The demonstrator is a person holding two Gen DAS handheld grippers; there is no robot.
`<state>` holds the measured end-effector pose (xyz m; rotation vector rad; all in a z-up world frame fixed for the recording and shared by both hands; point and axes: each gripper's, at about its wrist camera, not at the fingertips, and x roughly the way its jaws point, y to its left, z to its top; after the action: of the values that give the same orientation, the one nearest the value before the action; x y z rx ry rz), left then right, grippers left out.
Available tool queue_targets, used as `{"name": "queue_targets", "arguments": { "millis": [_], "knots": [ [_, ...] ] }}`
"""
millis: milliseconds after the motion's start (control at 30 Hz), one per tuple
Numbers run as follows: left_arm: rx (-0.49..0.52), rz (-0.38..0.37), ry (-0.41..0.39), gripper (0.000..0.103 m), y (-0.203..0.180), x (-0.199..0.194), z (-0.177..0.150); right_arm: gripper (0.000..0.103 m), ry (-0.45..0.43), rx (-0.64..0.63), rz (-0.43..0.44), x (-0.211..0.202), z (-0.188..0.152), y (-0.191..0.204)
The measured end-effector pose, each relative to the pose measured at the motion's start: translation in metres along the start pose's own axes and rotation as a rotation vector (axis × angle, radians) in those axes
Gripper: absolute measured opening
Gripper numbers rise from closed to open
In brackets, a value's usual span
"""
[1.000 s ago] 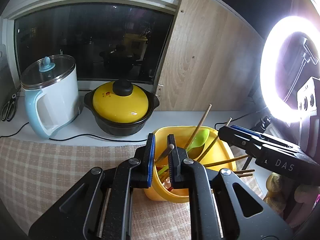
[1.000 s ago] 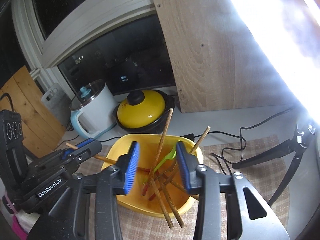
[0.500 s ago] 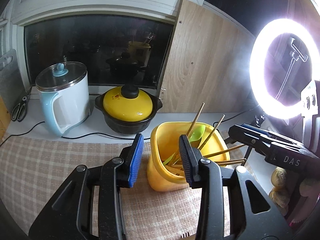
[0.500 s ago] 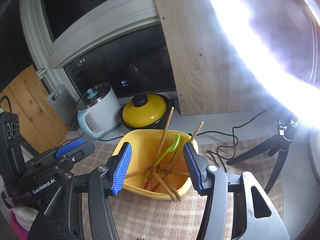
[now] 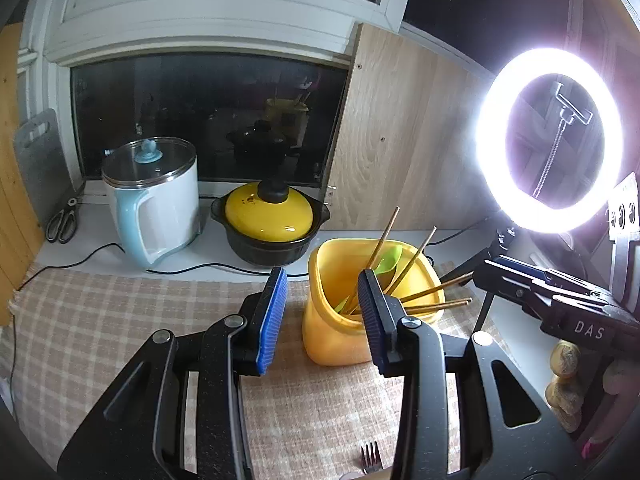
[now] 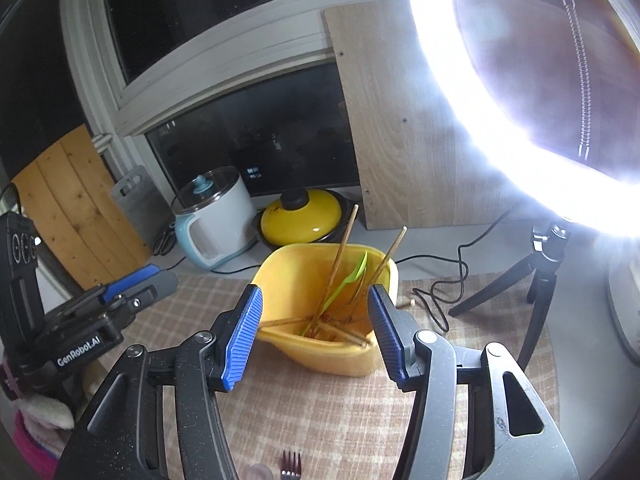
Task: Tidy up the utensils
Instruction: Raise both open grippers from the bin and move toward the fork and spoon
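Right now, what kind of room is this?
Most likely a home kitchen, set up for filming. A white and pale-blue electric pot and a black casserole with a yellow lid sit by the window, and a yellow plastic tub holds wooden chopsticks.

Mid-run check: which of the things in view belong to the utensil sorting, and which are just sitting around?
Belongs to the job:
- yellow plastic tub
- wooden chopsticks standing in it
- green plastic spoon in it
- metal fork on the checked cloth
- left gripper and right gripper, both open

Just lying about:
- white-and-blue electric kettle
- yellow-lidded black clay pot
- scissors
- ring light
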<state>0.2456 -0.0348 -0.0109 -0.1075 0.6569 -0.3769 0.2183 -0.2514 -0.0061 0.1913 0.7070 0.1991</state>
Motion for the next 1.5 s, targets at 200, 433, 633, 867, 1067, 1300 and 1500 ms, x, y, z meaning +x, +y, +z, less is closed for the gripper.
{"name": "queue_targets", "arguments": {
  "millis": [200, 433, 633, 867, 1067, 1300, 1500],
  "knots": [
    [0.011, 0.008, -0.005, 0.037, -0.004, -0.019, -0.011, 0.058, 0.001, -0.020, -0.002, -0.018, -0.016, 0.005],
    [0.023, 0.020, 0.001, 0.044, -0.010, -0.041, -0.030, 0.073, -0.009, -0.037, -0.010, -0.041, -0.038, 0.009],
    [0.039, 0.032, 0.010, 0.054, -0.015, -0.055, -0.049, 0.081, -0.005, -0.093, -0.038, -0.054, -0.059, 0.013],
    [0.050, 0.050, 0.061, 0.055, -0.016, -0.061, -0.077, 0.081, 0.035, -0.118, -0.068, -0.058, -0.087, 0.010],
    [0.033, 0.058, 0.143, 0.055, -0.009, -0.055, -0.109, 0.081, 0.060, -0.086, -0.095, -0.055, -0.110, -0.004],
    [0.011, 0.034, 0.283, 0.055, -0.009, -0.033, -0.154, 0.081, 0.109, 0.013, -0.063, -0.051, -0.135, -0.026],
    [0.035, 0.008, 0.406, 0.055, -0.023, -0.016, -0.198, 0.081, 0.164, 0.036, -0.022, -0.043, -0.152, -0.034]
  ]
}}
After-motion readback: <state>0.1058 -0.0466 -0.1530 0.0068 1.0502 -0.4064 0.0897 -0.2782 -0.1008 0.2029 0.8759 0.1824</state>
